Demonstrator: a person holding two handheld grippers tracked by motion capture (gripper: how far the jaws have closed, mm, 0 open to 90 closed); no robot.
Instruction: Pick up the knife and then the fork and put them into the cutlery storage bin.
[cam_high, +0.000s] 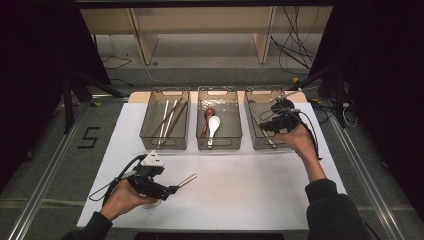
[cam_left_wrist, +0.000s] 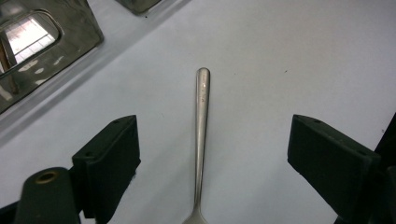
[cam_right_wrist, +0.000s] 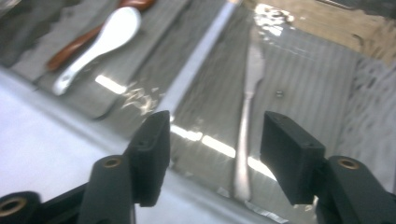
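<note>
A slim, polished metal utensil (cam_left_wrist: 201, 140) lies flat on the matte white desk (cam_high: 240, 185) near its front-left corner, its rounded handle between the spread jaws of the left gripper (cam_left_wrist: 212, 149), which touch nothing. At the back-right corner, the right gripper (cam_right_wrist: 215, 149) hangs open over a smoky translucent plastic bin (cam_high: 252, 117) holding a steel knife (cam_right_wrist: 247, 116).

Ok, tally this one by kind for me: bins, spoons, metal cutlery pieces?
Bins: 3
Spoons: 2, one brown, one white
Metal cutlery pieces: 2 in sight
Total: 7
</note>
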